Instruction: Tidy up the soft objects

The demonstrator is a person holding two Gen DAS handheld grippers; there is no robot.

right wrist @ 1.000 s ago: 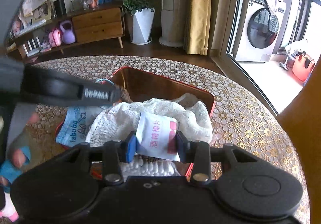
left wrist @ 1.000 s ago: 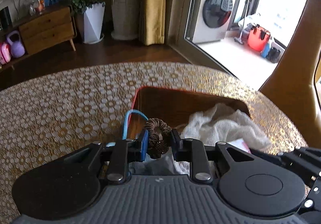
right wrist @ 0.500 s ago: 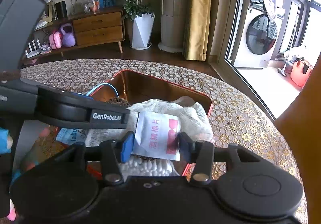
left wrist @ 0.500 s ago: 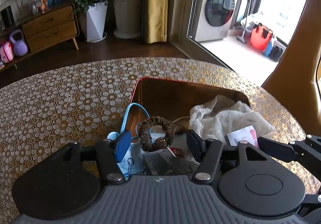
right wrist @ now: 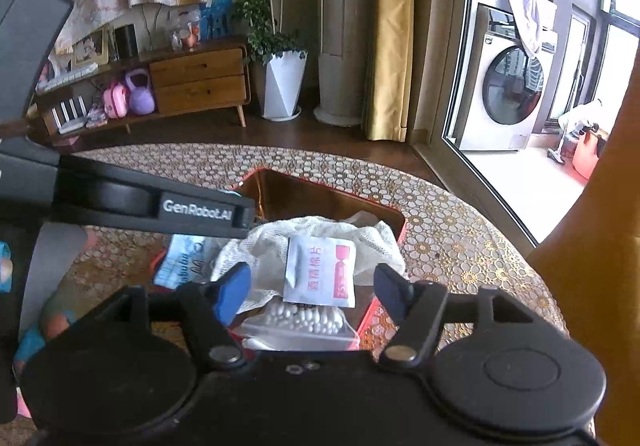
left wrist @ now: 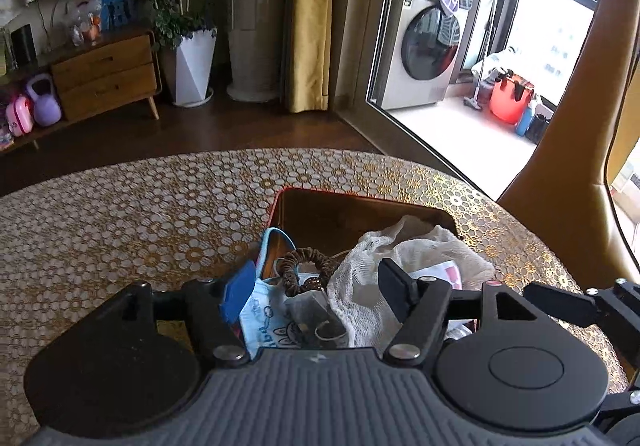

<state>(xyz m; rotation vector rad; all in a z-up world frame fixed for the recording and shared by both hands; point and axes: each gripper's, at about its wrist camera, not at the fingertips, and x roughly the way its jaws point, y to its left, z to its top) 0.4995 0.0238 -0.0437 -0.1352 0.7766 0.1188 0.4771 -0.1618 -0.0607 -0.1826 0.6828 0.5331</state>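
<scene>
A red-rimmed tray (left wrist: 360, 202) (right wrist: 320, 190) on the patterned table holds soft things. In the left wrist view a brown hair scrunchie (left wrist: 308, 266) lies on a blue face mask (left wrist: 264, 314), beside a white mesh cloth (left wrist: 400, 266). My left gripper (left wrist: 316, 288) is open above them, empty. In the right wrist view a white sachet with pink print (right wrist: 320, 272) lies on the mesh cloth (right wrist: 320, 234), above a pack of cotton swabs (right wrist: 304, 320). My right gripper (right wrist: 314, 290) is open around the sachet without gripping it.
The round table has a gold and white flower-pattern cloth (left wrist: 160, 214). The left gripper's body (right wrist: 140, 202) crosses the right wrist view at left. A tan chair back (left wrist: 560, 126) stands at right. A sideboard, plant pot and washing machine stand beyond the table.
My left gripper opened and let go of the scrunchie, which now lies in the tray. My right gripper opened and released the sachet onto the mesh cloth. Both grippers drew back slightly.
</scene>
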